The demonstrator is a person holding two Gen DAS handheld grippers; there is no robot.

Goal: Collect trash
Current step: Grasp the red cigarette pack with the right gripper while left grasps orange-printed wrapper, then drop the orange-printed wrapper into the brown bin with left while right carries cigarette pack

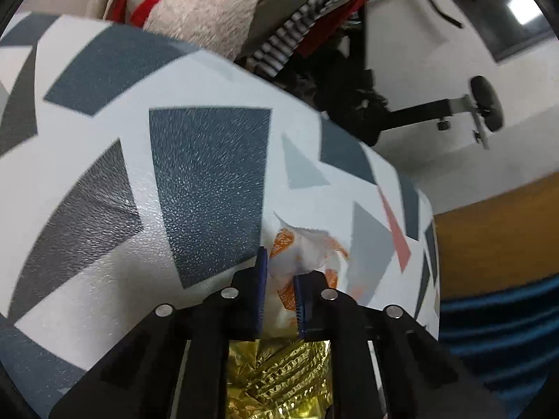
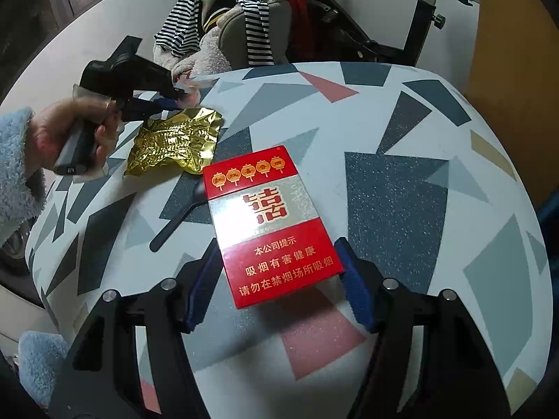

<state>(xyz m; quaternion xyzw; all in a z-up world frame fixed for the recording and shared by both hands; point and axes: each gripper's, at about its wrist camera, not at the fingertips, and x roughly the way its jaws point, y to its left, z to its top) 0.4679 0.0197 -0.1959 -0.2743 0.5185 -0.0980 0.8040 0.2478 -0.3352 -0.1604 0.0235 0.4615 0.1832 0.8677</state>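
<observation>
Fingers (image 1: 261,289) of the left gripper (image 1: 281,288) are clenched on a white wrapper w/ orange print (image 1: 304,255); the blue pads pinch its near end & the rest of the crinkled film fans out ahead over the tabletop. In the right wrist view the same gripper (image 2: 174,99) sits at the far left edge of the table, held by a hand (image 2: 66,129) coming out of a fluffy light-blue sleeve (image 2: 17,160), w/ a bit of pale wrapper showing at its tips.

Right gripper (image 2: 276,279) has its jaws apart, one blue pad on each side of the near end of a red-and-silver cigarette pack (image 2: 269,230). Left pad stands just beside the pack's edge, right pad looks to touch the near corner; whether they actually press can't be told. Pack lies flat, face up, Chinese print readable, roughly mid-table.

A crumpled gold foil packet (image 2: 174,146) lies flat just beside the left gripper, between it & the pack; the left wrist view shows it under the gripper body (image 1: 279,377). A black plastic spoon (image 2: 178,220) lies w/ its bowl end partly tucked beside the pack's far left corner, handle pointing toward the near left.

Table (image 2: 401,174) is round, white w/ grey, dark blue & pink geometric shapes. Behind it: a chair piled w/ striped and fleecy clothes (image 2: 223,24), and an exercise bike (image 2: 419,17).
</observation>
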